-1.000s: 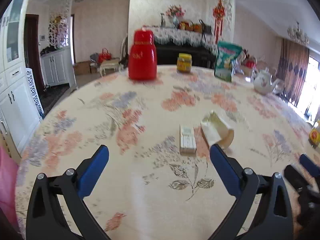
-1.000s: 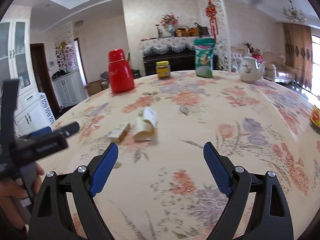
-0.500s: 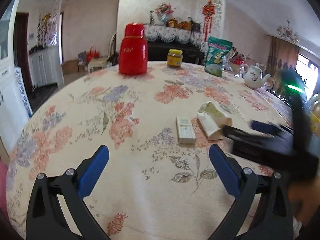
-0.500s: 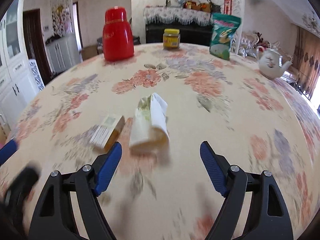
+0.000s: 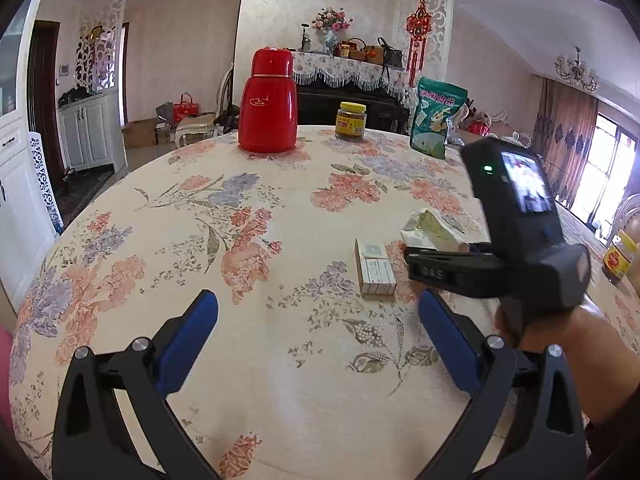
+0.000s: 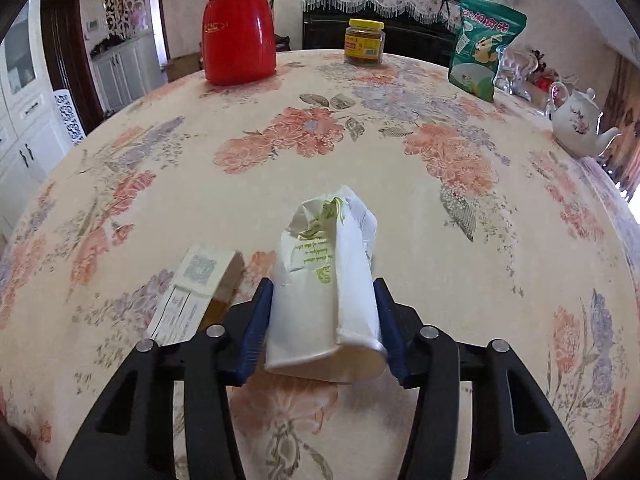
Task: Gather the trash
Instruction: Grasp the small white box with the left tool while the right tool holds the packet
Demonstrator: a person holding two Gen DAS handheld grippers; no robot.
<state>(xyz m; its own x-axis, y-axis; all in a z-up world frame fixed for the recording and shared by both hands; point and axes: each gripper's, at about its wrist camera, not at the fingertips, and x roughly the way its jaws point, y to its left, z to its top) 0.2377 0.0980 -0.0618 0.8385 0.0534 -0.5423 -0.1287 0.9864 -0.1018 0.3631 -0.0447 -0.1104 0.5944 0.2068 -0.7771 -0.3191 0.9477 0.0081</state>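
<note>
The right gripper (image 6: 324,320) was clamped on the crumpled paper cup (image 6: 324,280) lying between its blue pads, a small box (image 6: 200,288) just left of it, while the left gripper (image 5: 316,344) hung spread apart nearer the table's (image 5: 280,400) edge, the red thermos (image 6: 238,24) far beyond.

Paper cup (image 5: 430,229) — half hidden behind right gripper (image 5: 456,266).

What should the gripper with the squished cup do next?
Probably squeeze a touch more, then lift. The right gripper has its pads against both sides of the crushed cup, which still lies on the table beside the small box.
</note>
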